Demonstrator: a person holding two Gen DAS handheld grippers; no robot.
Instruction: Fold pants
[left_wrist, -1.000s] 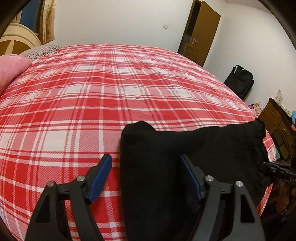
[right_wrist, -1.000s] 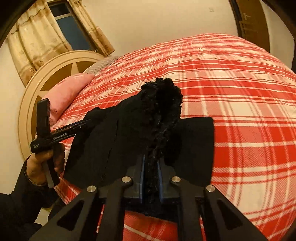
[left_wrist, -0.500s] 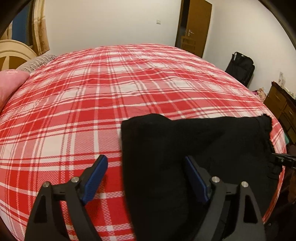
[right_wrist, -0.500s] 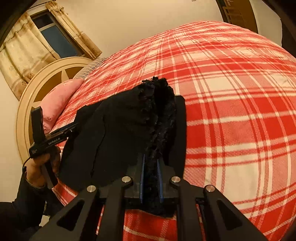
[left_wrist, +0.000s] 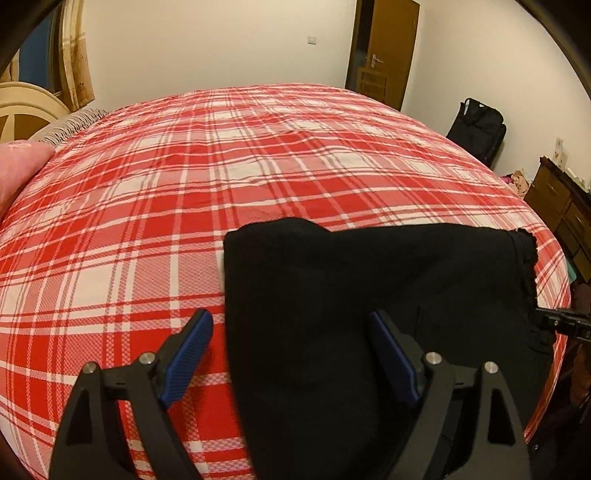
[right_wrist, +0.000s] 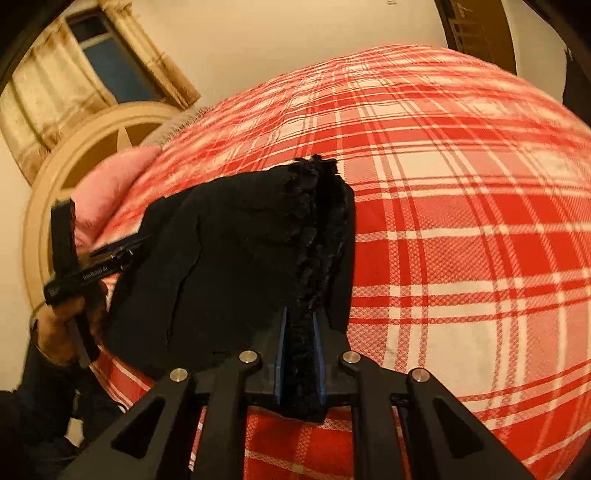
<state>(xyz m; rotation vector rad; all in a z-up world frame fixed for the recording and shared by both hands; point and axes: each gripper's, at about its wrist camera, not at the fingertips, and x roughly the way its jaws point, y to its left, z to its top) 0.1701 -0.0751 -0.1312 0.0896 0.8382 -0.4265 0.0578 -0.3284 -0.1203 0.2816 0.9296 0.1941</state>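
Note:
The black pants (left_wrist: 369, 295) lie folded on the red plaid bed near its front edge. My left gripper (left_wrist: 291, 343) is open, its blue pads apart, just above the folded left end of the pants. It also shows at the left of the right wrist view (right_wrist: 114, 254). My right gripper (right_wrist: 300, 317) is shut on the fuzzy frayed edge of the pants (right_wrist: 314, 236) and holds it at the bed's edge. Its tip shows at the right of the left wrist view (left_wrist: 561, 321).
The red plaid bed (left_wrist: 221, 166) spreads ahead. A pink pillow (left_wrist: 18, 166) and a cream headboard (right_wrist: 74, 147) are to the left. A wooden door (left_wrist: 384, 51), a black bag (left_wrist: 476, 129) and a brown dresser (left_wrist: 561, 206) stand to the right.
The right gripper has lowered the frayed edge so the pants lie flatter on the bed. The left gripper stays open and has drawn back slightly.

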